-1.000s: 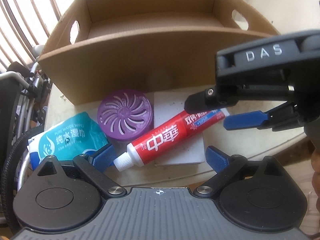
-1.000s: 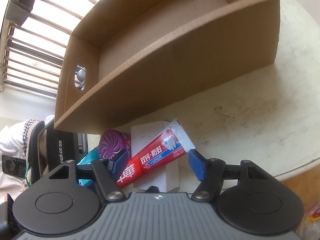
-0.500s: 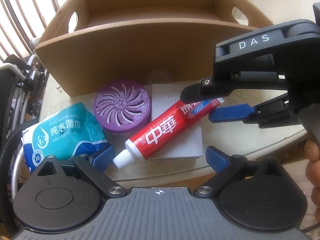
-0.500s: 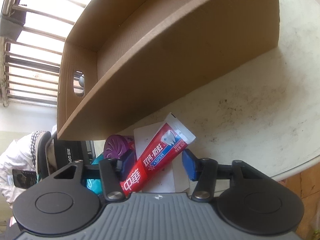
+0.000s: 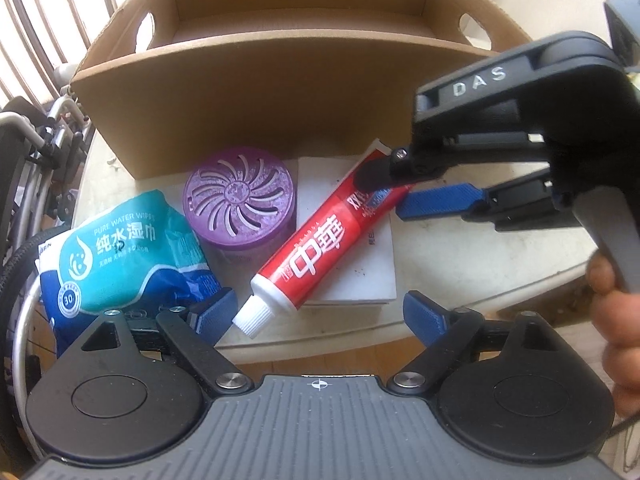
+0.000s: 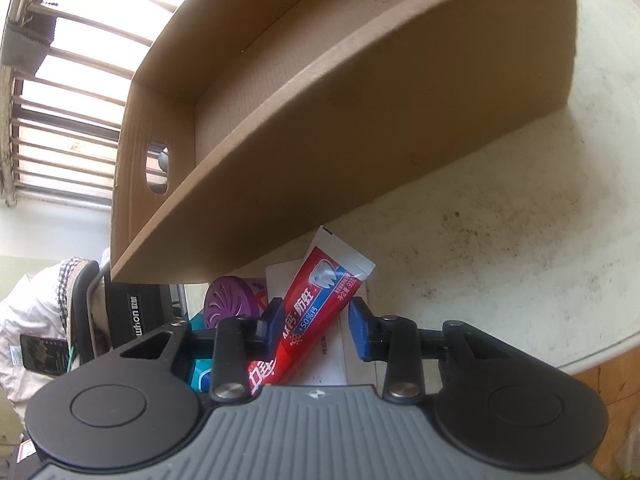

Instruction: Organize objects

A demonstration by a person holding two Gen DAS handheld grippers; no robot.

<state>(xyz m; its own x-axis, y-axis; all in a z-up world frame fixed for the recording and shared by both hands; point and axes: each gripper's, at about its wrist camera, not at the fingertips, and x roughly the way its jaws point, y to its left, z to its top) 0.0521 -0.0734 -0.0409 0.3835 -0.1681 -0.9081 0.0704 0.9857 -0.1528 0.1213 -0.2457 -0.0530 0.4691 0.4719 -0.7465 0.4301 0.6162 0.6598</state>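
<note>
A red toothpaste tube point(image 5: 312, 248) lies slanted over a flat white box point(image 5: 360, 276) on the round table, cap toward me. My right gripper point(image 5: 380, 194) comes in from the right; its jaws are closing and both blue pads press the tube's flat tail point(image 6: 320, 300). My left gripper point(image 5: 320, 312) hovers over the cap end. Its jaws are closing but still wide, and its pads touch nothing. Behind stands an empty cardboard box point(image 5: 280, 92) with handle holes.
A purple round air freshener point(image 5: 240, 200) and a teal pack of wet wipes point(image 5: 120, 252) lie left of the tube. A wheelchair frame point(image 5: 36, 140) stands beyond the table's left edge. Bare tabletop point(image 6: 500, 240) stretches right of the box.
The right jaws have drawn in from wide apart until they pinch the tube's tail, which has swung up toward the box. The left jaws have narrowed slightly.
</note>
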